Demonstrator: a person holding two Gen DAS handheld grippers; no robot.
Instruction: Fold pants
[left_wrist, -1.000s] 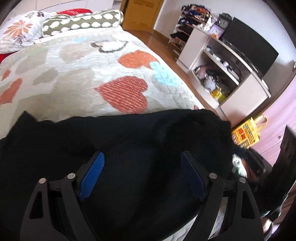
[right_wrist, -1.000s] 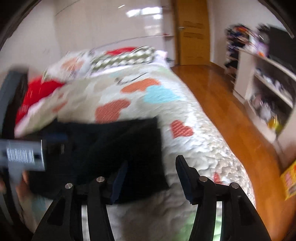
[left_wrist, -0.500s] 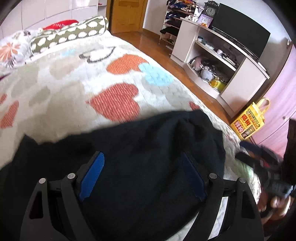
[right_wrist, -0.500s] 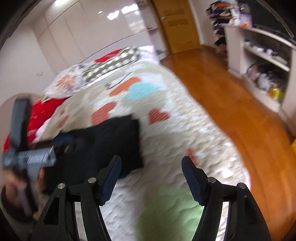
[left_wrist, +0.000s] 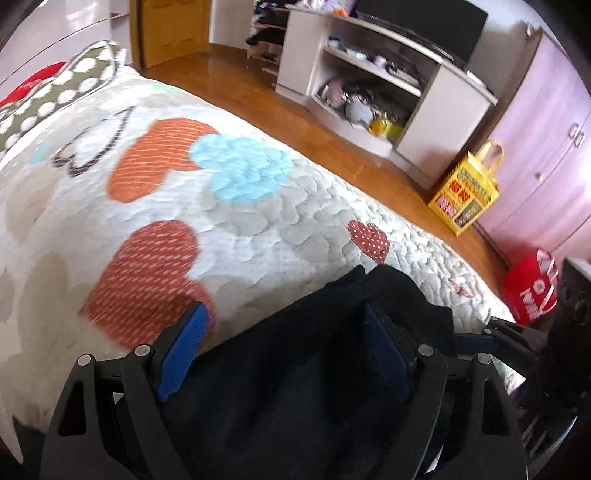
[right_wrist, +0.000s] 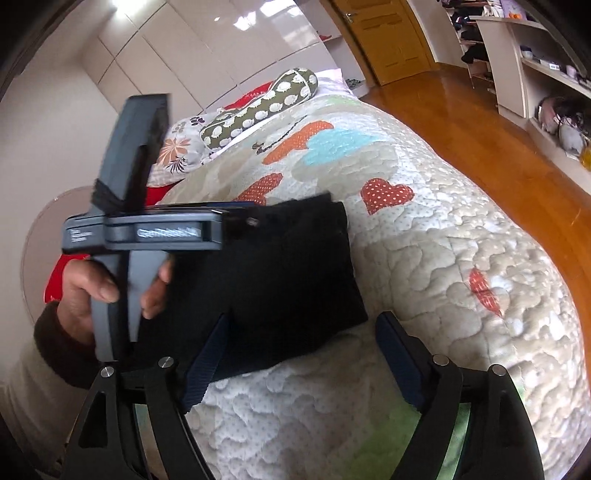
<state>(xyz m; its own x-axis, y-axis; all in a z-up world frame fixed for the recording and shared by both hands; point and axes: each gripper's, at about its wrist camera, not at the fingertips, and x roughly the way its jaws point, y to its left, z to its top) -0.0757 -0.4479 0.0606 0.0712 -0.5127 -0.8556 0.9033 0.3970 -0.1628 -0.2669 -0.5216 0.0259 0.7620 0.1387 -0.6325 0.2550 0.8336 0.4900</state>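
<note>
The black pants (right_wrist: 284, 277) lie folded into a compact, roughly rectangular bundle on the quilted bedspread (right_wrist: 443, 229), toward the near end of the bed. In the right wrist view the bundle's far edge sits just beside a red dotted heart on the quilt, and its near edge reaches the left blue pad of my right gripper (right_wrist: 295, 354). That gripper has its jaws spread wide and nothing between them; the right pad is over bare quilt, clear of the fabric.

In the left wrist view the pants (left_wrist: 314, 369) fill the lower centre of the frame. My left gripper (left_wrist: 284, 343) is likewise spread wide, its fingers straddling the upper part of the bundle. The blue pads are apart from each other with dark cloth between and below them; I cannot tell whether either pad touches the fabric.

From the right wrist view, my left hand (right_wrist: 99, 284) wraps the grey handle of the left gripper, positioned over the left portion of the pants.

Beyond the bundle, a spotted green bolster pillow (right_wrist: 258, 107) lies at the head of the bed. A wooden floor (left_wrist: 295, 107) runs alongside the bed. A white shelf unit (left_wrist: 388, 74) stands against the far wall, with a yellow shopping bag (left_wrist: 465, 192) on the floor near it.
</note>
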